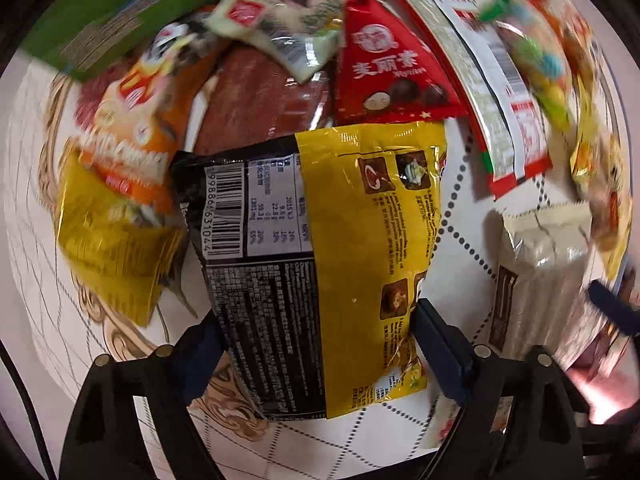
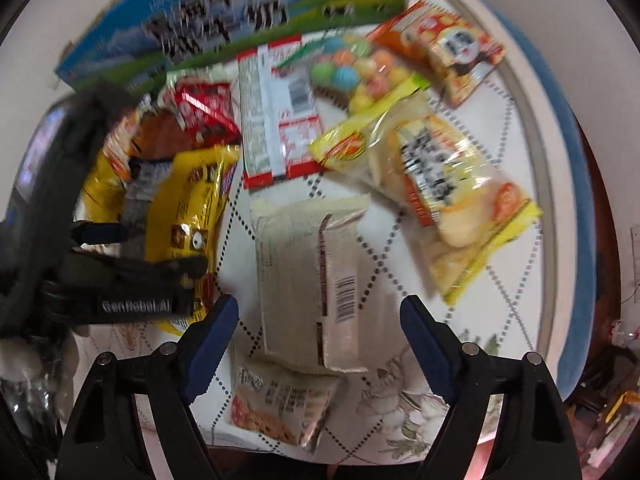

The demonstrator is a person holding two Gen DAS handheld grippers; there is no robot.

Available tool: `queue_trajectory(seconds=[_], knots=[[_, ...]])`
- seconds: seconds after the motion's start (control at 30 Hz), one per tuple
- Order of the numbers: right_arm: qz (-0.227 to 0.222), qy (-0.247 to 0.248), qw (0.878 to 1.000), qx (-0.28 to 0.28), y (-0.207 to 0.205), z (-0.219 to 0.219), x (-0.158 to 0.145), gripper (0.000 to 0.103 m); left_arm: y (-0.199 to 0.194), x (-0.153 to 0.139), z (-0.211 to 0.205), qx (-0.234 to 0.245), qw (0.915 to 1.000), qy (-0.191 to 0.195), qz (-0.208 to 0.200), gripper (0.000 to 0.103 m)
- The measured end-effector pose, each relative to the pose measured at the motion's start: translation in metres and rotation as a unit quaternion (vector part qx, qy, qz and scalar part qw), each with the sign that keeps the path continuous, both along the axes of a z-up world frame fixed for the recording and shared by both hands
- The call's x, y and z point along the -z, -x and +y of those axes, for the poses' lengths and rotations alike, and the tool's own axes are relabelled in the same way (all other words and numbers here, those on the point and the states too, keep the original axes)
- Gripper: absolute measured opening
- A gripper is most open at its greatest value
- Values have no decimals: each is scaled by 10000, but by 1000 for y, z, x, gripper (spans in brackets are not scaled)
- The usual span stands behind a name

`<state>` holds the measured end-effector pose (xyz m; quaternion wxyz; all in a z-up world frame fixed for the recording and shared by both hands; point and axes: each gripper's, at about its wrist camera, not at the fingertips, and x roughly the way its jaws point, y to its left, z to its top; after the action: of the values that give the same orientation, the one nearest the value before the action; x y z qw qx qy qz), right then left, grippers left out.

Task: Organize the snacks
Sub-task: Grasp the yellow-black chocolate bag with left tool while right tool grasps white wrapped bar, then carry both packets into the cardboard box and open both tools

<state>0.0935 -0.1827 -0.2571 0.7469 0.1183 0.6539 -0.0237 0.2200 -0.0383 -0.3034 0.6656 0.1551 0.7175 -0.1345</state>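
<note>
White patterned table [image 2: 472, 184], round rim, snack-strewn. Left gripper [image 1: 316, 344] jaws clamp yellow-black packet [image 1: 320, 248]; right gripper [image 2: 320, 320] jaws spread over beige packet [image 2: 308, 272].

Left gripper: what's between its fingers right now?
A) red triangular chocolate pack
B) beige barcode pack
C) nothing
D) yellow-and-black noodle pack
D: in the left wrist view the left gripper has its fingers on either side of the yellow-and-black noodle pack, and the right wrist view shows it at that same pack. The red triangular pack lies farther off.
</note>
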Motion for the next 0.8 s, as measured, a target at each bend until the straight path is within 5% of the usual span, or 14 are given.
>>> queue_trajectory(seconds=[0.17, 0.3, 0.5, 0.8], knots=[[183, 237, 9992, -256, -9, 21, 23, 71, 17, -9, 44, -1025, 9946, 106, -105, 86], [287, 363, 9986, -260, -13, 31, 34, 63, 31, 0, 85, -1841, 9815, 498, 185, 88], [432, -257, 9987, 7, -26, 24, 37, 63, 33, 17, 96, -1841, 9792, 786, 341, 90], [363, 556, 9972, -355, -13, 68, 41, 58, 43, -1, 75, -1683, 9835, 622, -224, 86]])
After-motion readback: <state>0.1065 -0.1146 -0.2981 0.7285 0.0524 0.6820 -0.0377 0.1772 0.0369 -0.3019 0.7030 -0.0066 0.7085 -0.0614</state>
